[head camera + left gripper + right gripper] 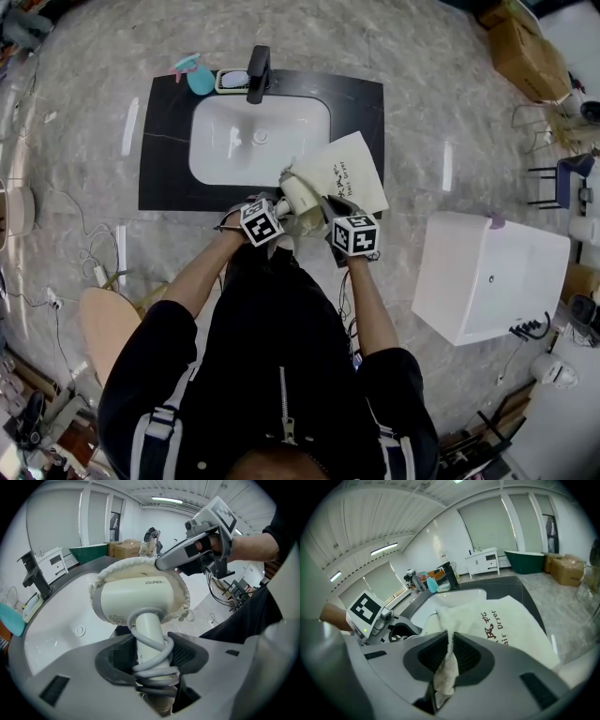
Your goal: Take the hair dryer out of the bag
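Fingers (185,652) of left gripper (152,658) clamp wide on the hair dryer (136,597) handle; right gripper (447,654) fingers, nearly together, pinch the bag (511,620).

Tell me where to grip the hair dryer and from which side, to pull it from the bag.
Grip the hair dryer by its handle, coming from the person's side. The handle is the only narrow part outside the bag; the wide body sits in the gathered mouth. The left gripper clamps it there, over the wound cord. The right gripper pinches the bag's edge.
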